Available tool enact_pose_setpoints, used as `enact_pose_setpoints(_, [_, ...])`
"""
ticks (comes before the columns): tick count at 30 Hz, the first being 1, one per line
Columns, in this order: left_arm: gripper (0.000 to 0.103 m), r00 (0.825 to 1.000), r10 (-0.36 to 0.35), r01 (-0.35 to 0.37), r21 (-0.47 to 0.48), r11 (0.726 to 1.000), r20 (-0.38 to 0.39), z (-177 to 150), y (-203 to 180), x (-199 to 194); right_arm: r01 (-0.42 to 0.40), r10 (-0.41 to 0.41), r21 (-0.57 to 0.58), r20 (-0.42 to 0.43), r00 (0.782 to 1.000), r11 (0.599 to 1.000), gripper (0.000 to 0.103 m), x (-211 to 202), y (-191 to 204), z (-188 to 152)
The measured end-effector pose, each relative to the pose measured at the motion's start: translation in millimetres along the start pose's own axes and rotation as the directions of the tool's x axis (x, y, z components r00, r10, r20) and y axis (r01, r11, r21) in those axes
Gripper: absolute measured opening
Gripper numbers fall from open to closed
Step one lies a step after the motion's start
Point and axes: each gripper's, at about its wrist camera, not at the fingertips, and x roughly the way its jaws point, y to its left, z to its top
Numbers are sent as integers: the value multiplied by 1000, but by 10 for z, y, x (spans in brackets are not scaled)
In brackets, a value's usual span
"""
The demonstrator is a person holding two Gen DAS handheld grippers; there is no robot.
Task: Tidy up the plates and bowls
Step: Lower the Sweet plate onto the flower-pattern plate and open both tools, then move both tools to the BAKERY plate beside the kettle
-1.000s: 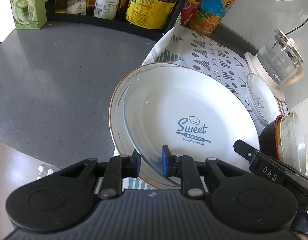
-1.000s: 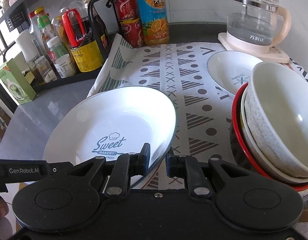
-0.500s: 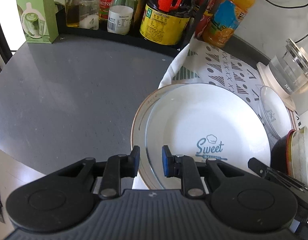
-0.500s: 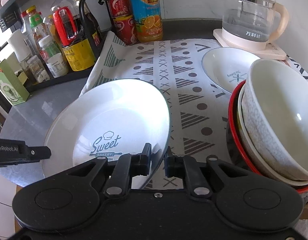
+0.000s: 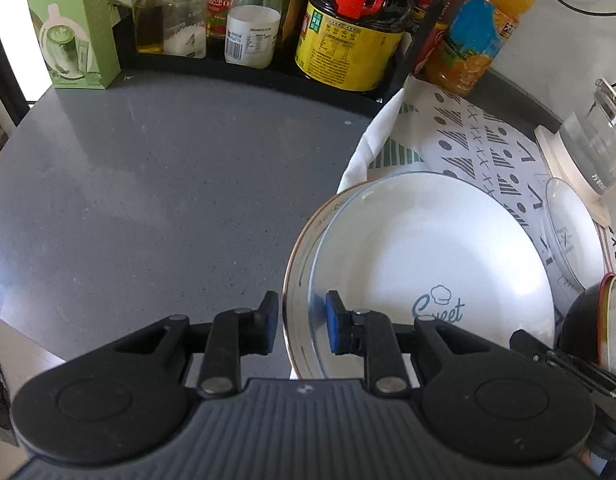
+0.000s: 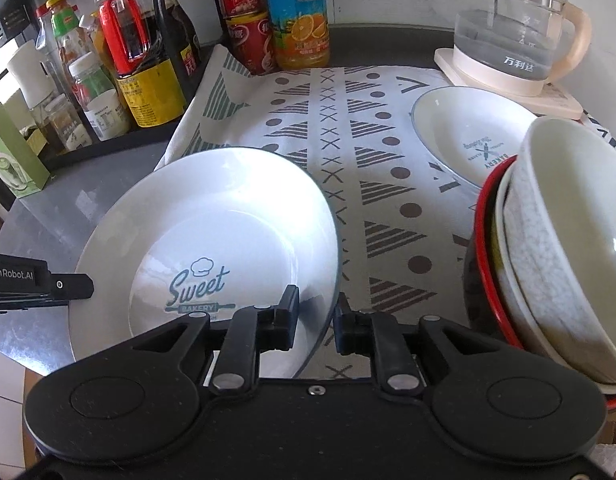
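Observation:
A white "Sweet Bakery" plate (image 5: 427,264) lies on a second, brown-rimmed plate (image 5: 298,248) at the left edge of the patterned cloth; the white plate also shows in the right wrist view (image 6: 212,232). My left gripper (image 5: 298,326) is open, its blue pads on either side of the plates' near rim. My right gripper (image 6: 315,318) is open, its fingers straddling the white plate's right rim. A smaller white plate (image 6: 463,136) lies further back. A stack of bowls (image 6: 547,248), white inside a red-rimmed one, stands at the right.
A glass kettle (image 6: 511,28) on its base stands at the back right. A black rack of bottles and jars (image 5: 339,32), a juice bottle (image 6: 296,12) and red cans (image 6: 244,24) line the back. A green carton (image 5: 68,28) stands on the grey counter (image 5: 148,184).
My left gripper has let go of the plate rim and drawn back to the left; its jaws have opened. My right gripper has opened a little around the right rim. The plates rest lower.

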Motion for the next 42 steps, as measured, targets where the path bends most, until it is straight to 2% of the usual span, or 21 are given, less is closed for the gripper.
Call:
enact_pose_setpoints(12, [22,1000,16,-16,6,1000,19,51,41,1,-22,23,33,-41,999,999,20,105,14,32])
enact_pose_setpoints(16, [22,999,38,-38,5,999,19,70,34,-26,-33,33,38,-21,999,999,25,21,12,82])
enact_pose_setpoints(20, [22,999,21,-21,-9,1000,24,139,45,-89,-51,50,60,15,999,997,30,-76,-18,172])
enact_pose_setpoints(22, [28,999,14,-14,-11,1000,32,184,28,-123,-66,64,66,41,997,996,32,-127,-28,221])
enact_pose_setpoints(28, [47,998,-6,6,8,1000,58,330,-82,-207,-87,80,72,102,992,994,47,-252,6,376])
enact_pose_setpoints(32, [53,998,-29,27,26,999,64,421,-154,-234,-85,73,87,136,988,993,55,-310,18,480])
enact_pose_setpoints(34, [59,997,-38,36,37,999,66,466,-195,-238,-74,57,106,155,986,992,58,-344,9,532])
enact_pose_setpoints(38, [64,994,-67,61,69,996,92,567,-288,-263,-59,30,148,194,980,987,66,-412,-49,644])
enact_pose_setpoints(42, [70,990,-106,96,108,989,89,693,-412,-245,-49,2,195,233,973,980,79,-479,-124,762])
